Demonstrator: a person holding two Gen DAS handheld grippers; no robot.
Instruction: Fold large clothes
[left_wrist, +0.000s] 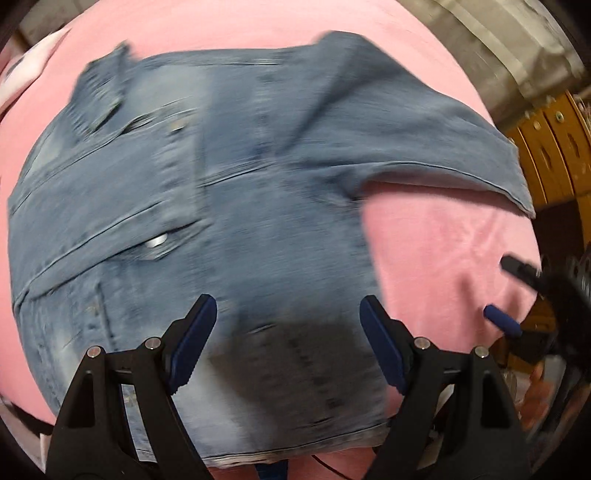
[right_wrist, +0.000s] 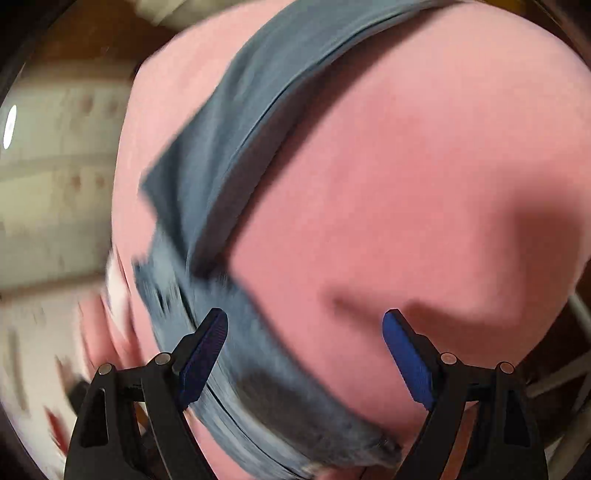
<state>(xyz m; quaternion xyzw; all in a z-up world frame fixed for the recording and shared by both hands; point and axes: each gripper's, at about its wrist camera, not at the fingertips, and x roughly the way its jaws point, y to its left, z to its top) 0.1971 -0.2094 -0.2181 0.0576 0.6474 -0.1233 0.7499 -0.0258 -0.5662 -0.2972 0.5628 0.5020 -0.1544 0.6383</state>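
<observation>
A blue denim jacket (left_wrist: 207, 206) lies spread on a pink sheet (left_wrist: 443, 251), one sleeve (left_wrist: 443, 147) stretched toward the right edge. My left gripper (left_wrist: 288, 314) hovers over the jacket's lower part, jaws wide apart, nothing between the blue pads. At the right of the left wrist view the right gripper (left_wrist: 506, 291) shows above the pink sheet, its fingers spread. In the right wrist view my right gripper (right_wrist: 304, 325) stands open over the pink sheet (right_wrist: 406, 184), the denim jacket (right_wrist: 221, 184) running diagonally past its left finger. Both views are motion-blurred.
Wooden furniture with cut-out slats (left_wrist: 554, 147) stands beyond the sheet's right edge. A pale tiled floor (right_wrist: 55, 221) shows to the left in the right wrist view. A white-patterned cloth (left_wrist: 22, 81) lies at the far left.
</observation>
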